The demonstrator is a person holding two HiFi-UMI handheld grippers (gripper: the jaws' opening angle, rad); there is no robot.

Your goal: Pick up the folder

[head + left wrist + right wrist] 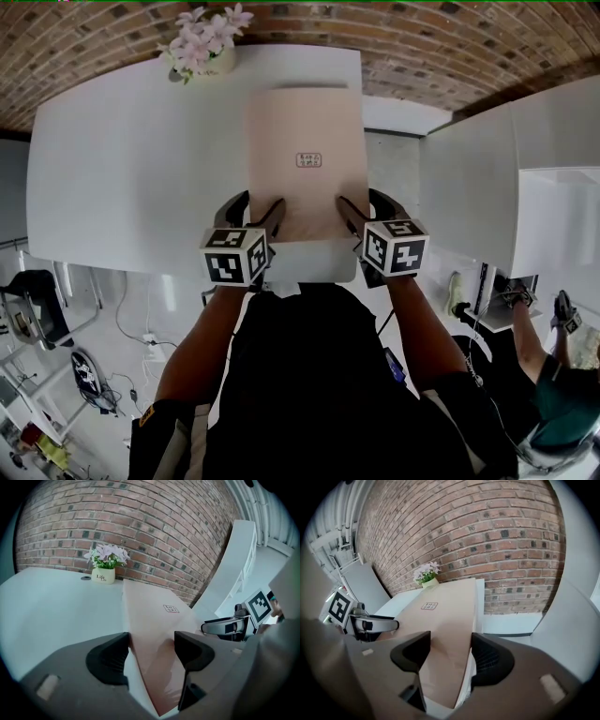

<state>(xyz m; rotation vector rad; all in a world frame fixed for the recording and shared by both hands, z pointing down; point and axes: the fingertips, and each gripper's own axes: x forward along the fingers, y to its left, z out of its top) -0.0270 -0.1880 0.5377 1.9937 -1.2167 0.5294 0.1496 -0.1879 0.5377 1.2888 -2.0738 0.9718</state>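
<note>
Straddling two corners of the folder [305,141] with both claws wide open.
Lying on the white desk [122,169], just right of the flower pot [211,61] and running away from it, with left claw [261,208] and right claw [364,208] set over the end farthest from the flower pot, a corner inside each, pads not clamped.

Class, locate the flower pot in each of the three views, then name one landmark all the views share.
Head view: flower pot at top, left of centre.
Left gripper view: flower pot upper left, before the brick wall.
Right gripper view: flower pot above centre, beyond the folder's far end.
Shared landmark: the folder's small label.
</note>
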